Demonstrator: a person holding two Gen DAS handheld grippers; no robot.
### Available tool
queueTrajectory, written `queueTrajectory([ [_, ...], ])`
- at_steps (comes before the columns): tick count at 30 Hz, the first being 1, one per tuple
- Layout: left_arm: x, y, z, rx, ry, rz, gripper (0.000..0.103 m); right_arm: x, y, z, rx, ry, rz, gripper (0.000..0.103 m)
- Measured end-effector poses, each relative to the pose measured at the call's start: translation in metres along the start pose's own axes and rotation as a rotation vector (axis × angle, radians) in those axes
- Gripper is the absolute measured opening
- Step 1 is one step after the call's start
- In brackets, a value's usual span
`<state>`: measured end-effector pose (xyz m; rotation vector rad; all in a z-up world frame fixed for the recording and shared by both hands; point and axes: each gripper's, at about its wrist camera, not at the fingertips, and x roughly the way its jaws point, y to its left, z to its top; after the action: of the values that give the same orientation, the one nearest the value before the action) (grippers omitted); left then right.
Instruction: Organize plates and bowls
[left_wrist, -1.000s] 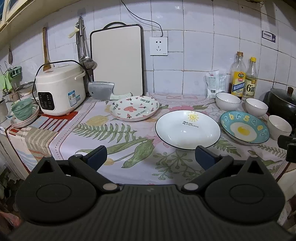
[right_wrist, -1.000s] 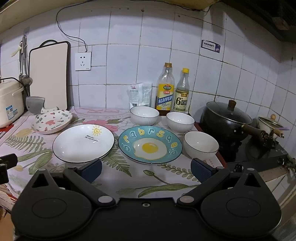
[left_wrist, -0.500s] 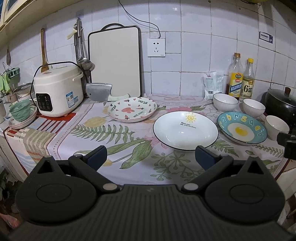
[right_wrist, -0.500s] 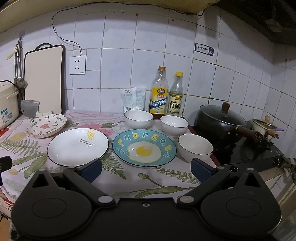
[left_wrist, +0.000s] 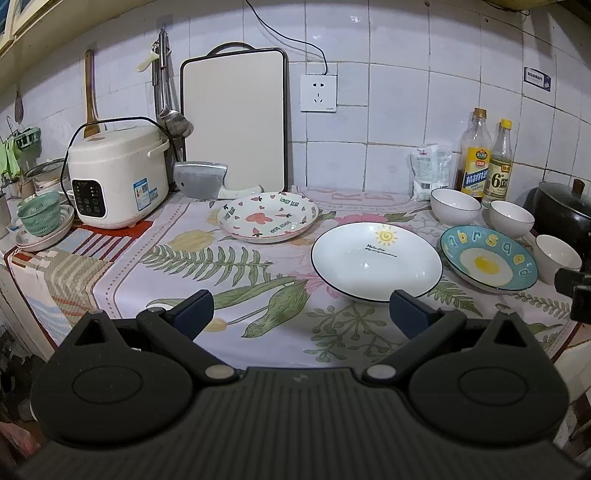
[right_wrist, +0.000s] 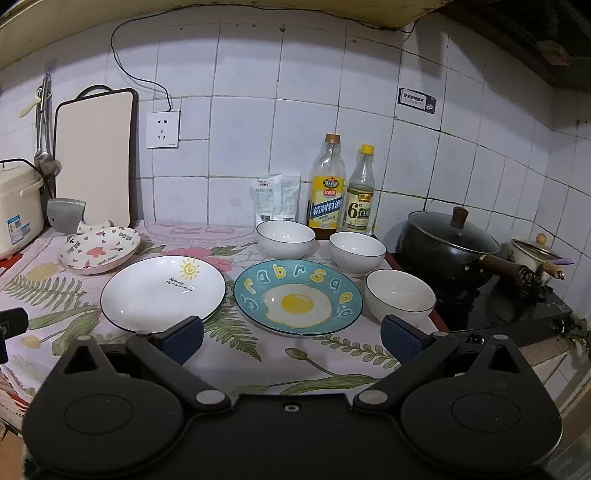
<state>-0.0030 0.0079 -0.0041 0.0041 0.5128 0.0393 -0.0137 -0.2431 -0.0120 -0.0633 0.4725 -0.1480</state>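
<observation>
Left gripper (left_wrist: 301, 314): held above the near edge of the desk (left_wrist: 258, 325), fingers (left_wrist: 192, 310) spread wide and released, gripping nothing.
Right gripper (right_wrist: 291, 336): held above the near edge of the desk, fingers (right_wrist: 400, 338) spread wide and released, gripping nothing.
Desk cover: floral cloth (left_wrist: 229, 262) with fern and flower print.
Heart plate (left_wrist: 267, 218): white with pink hearts and lettering, at the back left of the row, just in front of the cleaver (left_wrist: 201, 181).
Sun plate (left_wrist: 376, 256): white with dark rim and a small yellow sun, in the middle, near the left gripper's right finger.
Egg plate (right_wrist: 298, 297): blue with yellow letters and a fried-egg picture, just right of the sun plate, rims nearly touching.
Back-left bowl (right_wrist: 285, 238): white, upright, behind the egg plate, in front of the packets (right_wrist: 275, 197).
Back-right bowl (right_wrist: 357, 251): white, upright, just in front of the two bottles (right_wrist: 343, 192).
Front bowl (right_wrist: 400, 299): white, upright, just right of the egg plate, near the desk's right edge.
Rice cooker (left_wrist: 118, 175): cream, at the left of the desk.
Chopping board (left_wrist: 234, 122): upright against the tiled wall.
Black pot (right_wrist: 452, 245): lidded, on the stove to the right of the bowls.
Green basket (left_wrist: 38, 212): on stacked dishes at the far left.
</observation>
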Motion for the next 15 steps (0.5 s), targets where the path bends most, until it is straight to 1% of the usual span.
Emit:
queueTrajectory([
  [15,-0.0015,-0.0015,-0.0039,0.005,-0.003,-0.014,0.103,0.0033,-0.0013,-0.0025,0.004,0.009,-0.001,0.103],
])
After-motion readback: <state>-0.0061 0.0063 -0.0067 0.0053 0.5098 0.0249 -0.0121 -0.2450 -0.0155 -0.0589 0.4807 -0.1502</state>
